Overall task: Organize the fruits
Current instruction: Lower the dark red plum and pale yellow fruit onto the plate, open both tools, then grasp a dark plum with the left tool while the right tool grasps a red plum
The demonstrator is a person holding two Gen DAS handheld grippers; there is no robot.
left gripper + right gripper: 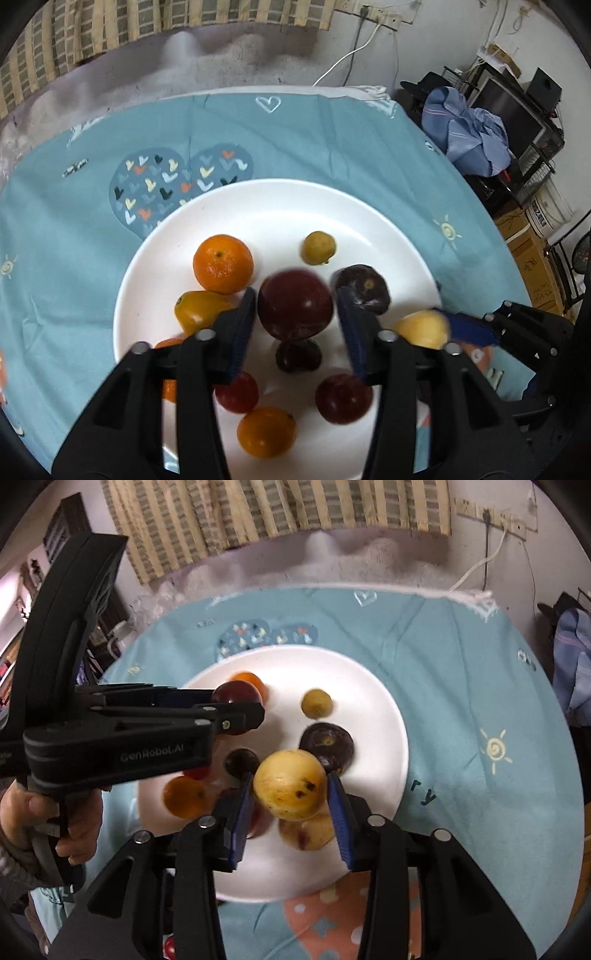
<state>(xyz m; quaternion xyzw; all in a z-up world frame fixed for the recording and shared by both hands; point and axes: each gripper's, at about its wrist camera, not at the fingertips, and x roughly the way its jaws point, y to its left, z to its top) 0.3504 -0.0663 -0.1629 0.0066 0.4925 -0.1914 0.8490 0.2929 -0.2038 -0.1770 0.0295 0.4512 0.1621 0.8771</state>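
A white plate [369, 229] on a blue tablecloth holds several fruits: an orange [223, 263], a small yellow-green fruit [319, 247], a dark purple fruit [364, 288], red plums and small oranges. My left gripper [295, 312] is shut on a dark red plum [294, 308], held above the plate. My right gripper [290, 794] is shut on a yellow fruit [290, 788] above the plate's [380, 709] near side. The left gripper also shows in the right wrist view [240, 710], holding the plum [236, 696]. The right gripper's blue finger [469, 326] shows in the left wrist view beside the yellow fruit [423, 328].
The blue tablecloth [332, 140] covers a round table against a wall with striped curtain. A shelf with blue cloth [465, 133], a monitor and boxes stands at the right. A second yellow fruit [308, 834] lies on the plate under the right gripper.
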